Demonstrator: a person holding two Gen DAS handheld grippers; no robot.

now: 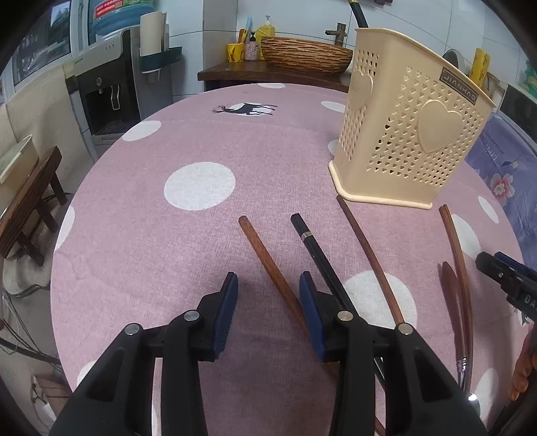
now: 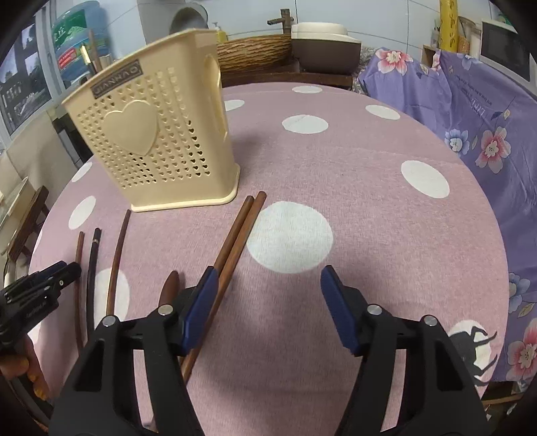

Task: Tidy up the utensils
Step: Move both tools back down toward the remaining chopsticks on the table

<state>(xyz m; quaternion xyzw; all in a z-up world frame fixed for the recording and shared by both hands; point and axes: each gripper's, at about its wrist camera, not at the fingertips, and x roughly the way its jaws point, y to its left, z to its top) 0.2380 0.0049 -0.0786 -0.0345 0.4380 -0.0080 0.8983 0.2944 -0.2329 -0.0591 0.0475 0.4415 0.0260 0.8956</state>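
Fingers [image 1: 310,295] hide the brown chopstick's [image 1: 268,261] lower end.

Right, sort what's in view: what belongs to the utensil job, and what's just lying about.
Job:
- beige utensil holder
- brown chopstick pair
- black chopstick
- two single brown chopsticks
- wooden spoon

Lying about:
- woven basket
- water dispenser
- floral cloth

white tiled wall [image 1: 302,20], water dispenser [image 1: 104,90], wood bench [image 1: 30,201]
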